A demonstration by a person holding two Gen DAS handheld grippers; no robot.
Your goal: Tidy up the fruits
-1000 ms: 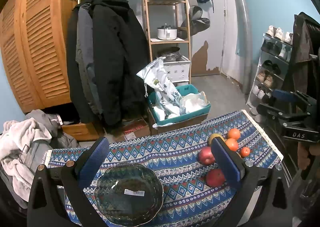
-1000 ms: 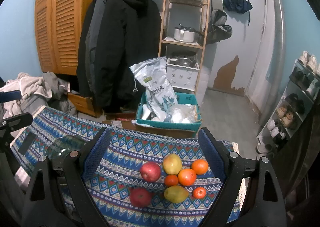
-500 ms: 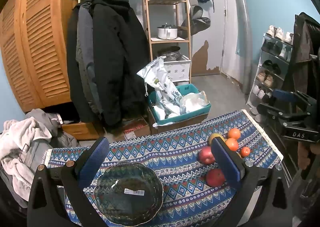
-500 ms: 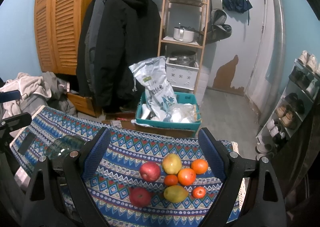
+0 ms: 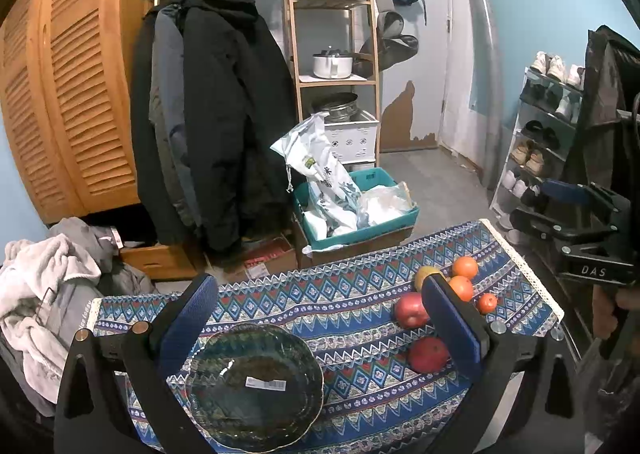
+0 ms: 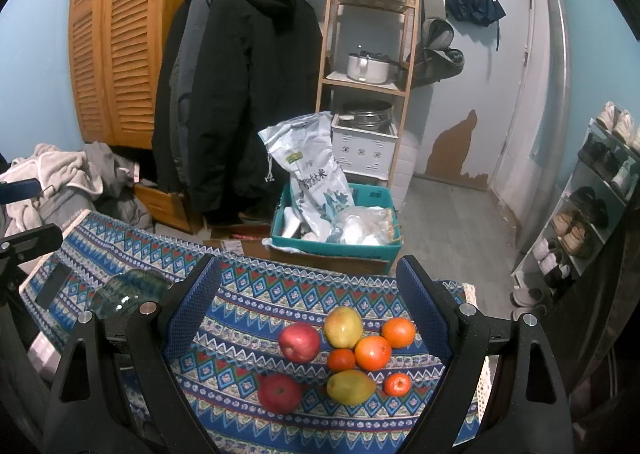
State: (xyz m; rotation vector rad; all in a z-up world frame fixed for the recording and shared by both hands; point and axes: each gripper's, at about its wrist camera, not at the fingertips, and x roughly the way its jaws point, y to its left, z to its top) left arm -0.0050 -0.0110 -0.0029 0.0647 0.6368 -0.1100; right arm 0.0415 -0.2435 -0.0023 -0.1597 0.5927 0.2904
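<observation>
**Eight fruits on the cloth, bowl empty, both tools spread**

Eight fruits lie in a cluster on the patterned cloth (image 6: 248, 294), all toward its right end. My right gripper (image 6: 310, 328) hangs above them with its blue pads spread wide and nothing between them. From its camera I see two red apples, one (image 6: 299, 342) farther back and one (image 6: 279, 393) nearer me. A yellow-green pear (image 6: 343, 327) sits just right of the far apple, and a second yellowish fruit (image 6: 351, 387) lies near the front. Two large oranges (image 6: 373, 352) (image 6: 398, 333) sit close together at the right, the nearer one touching the pear. Two small tangerines (image 6: 341, 359) (image 6: 397, 383) fill the gaps.

My left gripper (image 5: 320, 338) is also open and empty. It is over the dark glass bowl (image 5: 254, 382), which sits on the left half of the cloth, well apart from the fruit. The bowl holds no fruit; a white sticker (image 5: 266, 383) shows inside it. The left tool's right pad (image 5: 450, 320) hides part of the cluster in that view.

Beyond the table stand a teal bin (image 6: 336, 242) with bags, a black coat (image 6: 236, 94) and a wooden shelf (image 6: 368, 82).
</observation>
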